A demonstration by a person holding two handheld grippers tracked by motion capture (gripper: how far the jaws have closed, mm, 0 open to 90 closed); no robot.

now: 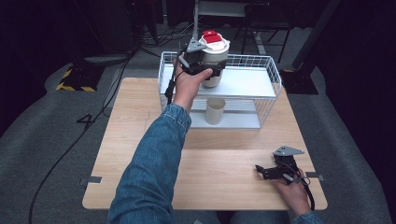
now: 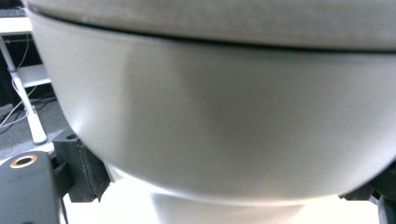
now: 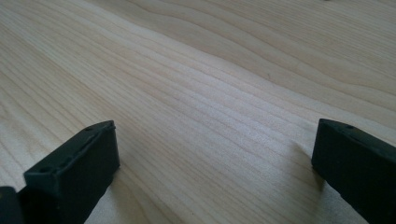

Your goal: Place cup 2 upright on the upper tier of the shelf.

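Left gripper (image 1: 205, 71) clamped on the white lidded canister with red cap (image 1: 214, 52), held over the top shelf of the white wire rack (image 1: 270, 79) at the far table edge. Probably placing: lower, then release. Right gripper (image 1: 268, 171) rests near right, jaws apart, empty.

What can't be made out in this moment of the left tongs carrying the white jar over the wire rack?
- Left tongs, high view: the pads' contact on the jar is hidden by the hand and the jar's body.
- Jar, left gripper view: too close and blurred; its lid is cut off by the top edge.
- Beige cup on the rack's lower shelf: whether anything is inside, too small to tell.
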